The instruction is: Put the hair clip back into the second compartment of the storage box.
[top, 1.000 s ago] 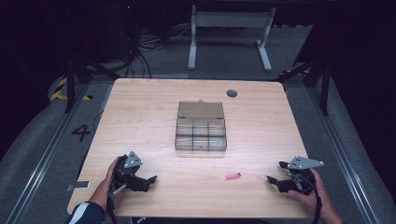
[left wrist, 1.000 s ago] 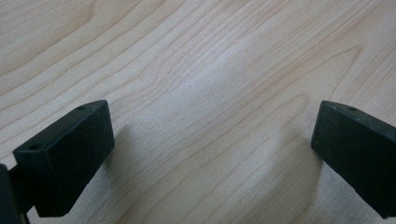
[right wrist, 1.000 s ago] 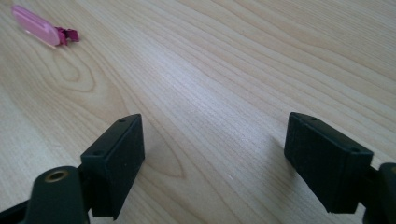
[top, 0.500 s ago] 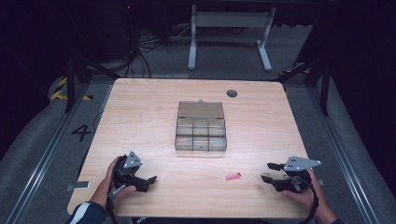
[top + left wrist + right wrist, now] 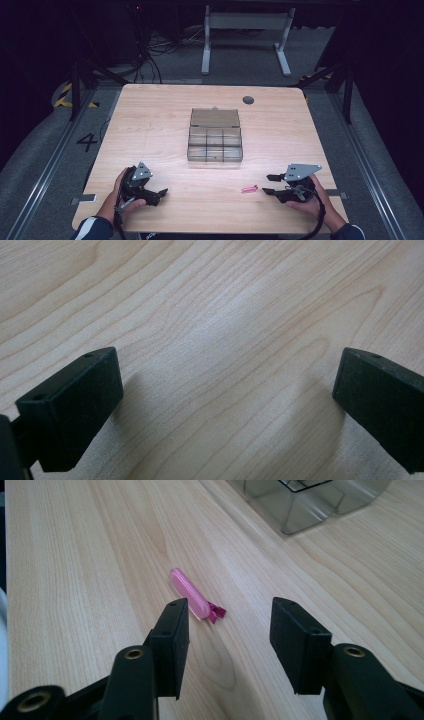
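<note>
- My right gripper sits near the table's near right corner, jaws spread with a clear gap and nothing between them.
- The small pink clip lies flat on the wood just to the left of those jaw tips, apart from them.
- In the right gripper view the pink clip lies just beyond the tip of the left-hand jaw of my right gripper, mostly outside the gap. Contact: cannot tell.
- A clear compartment box stands at mid-table, well beyond the clip; its lid is up at the far side. Its near corner shows in the right gripper view.
- My left gripper rests near the near left corner, well apart from clip and box.
- In the left gripper view my left gripper has its jaws spread wide over bare wood, holding nothing.
</note>
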Demonstrator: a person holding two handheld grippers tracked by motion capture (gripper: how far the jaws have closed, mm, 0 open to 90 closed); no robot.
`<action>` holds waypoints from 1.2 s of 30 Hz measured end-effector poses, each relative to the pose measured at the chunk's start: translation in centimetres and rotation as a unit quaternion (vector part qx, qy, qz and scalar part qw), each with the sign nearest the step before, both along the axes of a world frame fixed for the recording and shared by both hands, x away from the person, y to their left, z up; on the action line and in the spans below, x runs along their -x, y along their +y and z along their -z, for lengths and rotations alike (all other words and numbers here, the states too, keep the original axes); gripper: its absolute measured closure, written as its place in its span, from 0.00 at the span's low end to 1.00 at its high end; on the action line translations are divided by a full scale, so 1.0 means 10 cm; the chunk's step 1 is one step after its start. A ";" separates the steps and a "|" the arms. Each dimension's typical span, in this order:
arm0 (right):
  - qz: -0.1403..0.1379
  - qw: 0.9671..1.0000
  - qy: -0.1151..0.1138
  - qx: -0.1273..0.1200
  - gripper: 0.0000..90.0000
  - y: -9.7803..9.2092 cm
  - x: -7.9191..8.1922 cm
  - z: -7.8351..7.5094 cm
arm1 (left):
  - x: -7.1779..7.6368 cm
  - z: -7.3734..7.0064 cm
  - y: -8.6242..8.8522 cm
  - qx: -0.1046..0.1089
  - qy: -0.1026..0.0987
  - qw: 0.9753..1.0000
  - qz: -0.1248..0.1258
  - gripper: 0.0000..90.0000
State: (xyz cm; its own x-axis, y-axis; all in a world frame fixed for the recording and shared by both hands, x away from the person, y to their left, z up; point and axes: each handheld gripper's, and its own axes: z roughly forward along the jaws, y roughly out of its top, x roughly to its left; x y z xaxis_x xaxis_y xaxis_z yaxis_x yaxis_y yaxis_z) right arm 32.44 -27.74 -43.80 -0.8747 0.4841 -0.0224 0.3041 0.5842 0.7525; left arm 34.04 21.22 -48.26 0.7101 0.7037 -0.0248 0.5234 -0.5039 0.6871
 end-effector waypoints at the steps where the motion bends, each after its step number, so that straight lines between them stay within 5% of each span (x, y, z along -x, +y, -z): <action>1: -0.005 1.000 0.000 0.005 0.58 0.04 -0.02 0.01 | 0.00 0.00 0.00 0.000 0.000 1.000 0.000 0.00; 14: -0.055 0.998 0.015 0.040 0.59 0.48 -0.11 0.10 | 0.00 0.00 0.00 0.000 0.000 1.000 0.000 0.00; 28: -0.063 0.997 0.020 0.041 0.63 0.55 -0.17 0.24 | 0.00 0.00 0.00 0.000 0.000 1.000 0.000 0.00; 36: -0.057 0.997 0.021 0.036 0.81 0.52 -0.18 0.24 | 0.00 0.00 0.00 0.000 0.000 1.000 -0.001 0.00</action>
State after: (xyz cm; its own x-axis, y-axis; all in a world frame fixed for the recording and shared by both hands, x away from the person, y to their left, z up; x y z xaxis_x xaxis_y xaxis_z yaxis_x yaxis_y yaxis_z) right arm 34.26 -22.57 -46.16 -0.9252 0.3792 -0.0164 0.2618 0.6688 0.6958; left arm 34.03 21.21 -48.26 0.7090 0.7047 -0.0256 0.5243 -0.5026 0.6874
